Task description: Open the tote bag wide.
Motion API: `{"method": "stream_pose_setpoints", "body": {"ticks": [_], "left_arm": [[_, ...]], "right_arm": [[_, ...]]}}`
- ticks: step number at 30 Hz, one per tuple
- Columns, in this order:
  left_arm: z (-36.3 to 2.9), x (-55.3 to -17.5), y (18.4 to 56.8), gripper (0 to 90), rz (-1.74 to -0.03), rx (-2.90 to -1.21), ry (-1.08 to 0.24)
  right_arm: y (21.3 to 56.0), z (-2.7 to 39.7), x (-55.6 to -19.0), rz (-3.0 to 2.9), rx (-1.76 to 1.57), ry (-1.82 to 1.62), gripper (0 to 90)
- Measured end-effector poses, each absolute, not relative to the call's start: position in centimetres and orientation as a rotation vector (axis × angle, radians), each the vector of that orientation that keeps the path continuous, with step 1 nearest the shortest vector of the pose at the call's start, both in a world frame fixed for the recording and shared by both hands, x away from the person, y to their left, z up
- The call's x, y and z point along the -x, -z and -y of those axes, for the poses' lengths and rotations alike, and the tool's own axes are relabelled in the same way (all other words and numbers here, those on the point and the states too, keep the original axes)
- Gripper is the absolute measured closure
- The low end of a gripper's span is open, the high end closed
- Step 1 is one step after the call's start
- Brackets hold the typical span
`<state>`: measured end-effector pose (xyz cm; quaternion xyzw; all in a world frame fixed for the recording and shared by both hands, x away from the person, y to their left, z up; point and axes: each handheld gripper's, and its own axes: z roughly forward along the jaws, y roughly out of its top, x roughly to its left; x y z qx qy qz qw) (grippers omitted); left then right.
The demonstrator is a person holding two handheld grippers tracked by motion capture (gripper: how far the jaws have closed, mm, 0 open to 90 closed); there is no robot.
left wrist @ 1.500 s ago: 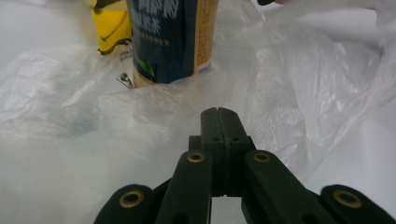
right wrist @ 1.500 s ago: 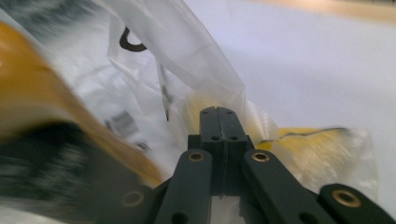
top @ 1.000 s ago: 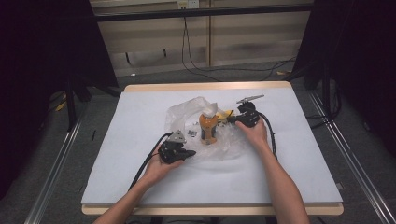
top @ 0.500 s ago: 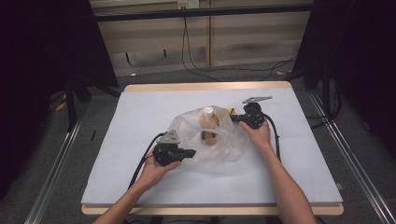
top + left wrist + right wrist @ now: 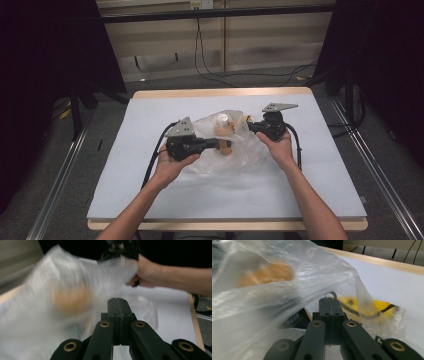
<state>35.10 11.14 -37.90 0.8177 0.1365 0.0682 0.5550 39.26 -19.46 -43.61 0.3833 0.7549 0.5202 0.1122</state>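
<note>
High view: a clear plastic bag point(image 5: 235, 145) with orange items inside is held above the tabletop point(image 5: 150, 190) centre, pinched between clenched left gripper point(image 5: 224, 144) and clenched right gripper point(image 5: 250, 127).

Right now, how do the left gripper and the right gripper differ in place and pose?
The left gripper is nearer the person, at the near left edge of the clear plastic bag; the right gripper is farther back, at the bag's far right side. The left gripper's grey plate tilts toward the camera; the right gripper's plate lies nearly flat. Both have their jaws shut on the bag's film.
</note>
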Motion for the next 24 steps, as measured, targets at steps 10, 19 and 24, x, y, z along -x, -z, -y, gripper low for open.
{"method": "stream_pose_setpoints", "body": {"ticks": [10, 19, 24], "left_arm": [[-11.7, -40.6, 37.3, 90.0, -0.485, -1.852, -0.21], [-11.4, -43.5, 41.5, 90.0, -0.631, -1.978, -0.246], [-11.6, -43.8, 44.2, 90.0, -0.688, -2.079, -0.244]], "right_arm": [[43.4, 19.8, -37.5, -2.237, -1.091, -1.512, 90.0], [43.8, 19.4, -37.1, -2.277, -1.064, -1.488, 90.0], [44.2, 19.1, -37.1, -2.295, -1.057, -1.467, 90.0]]}}
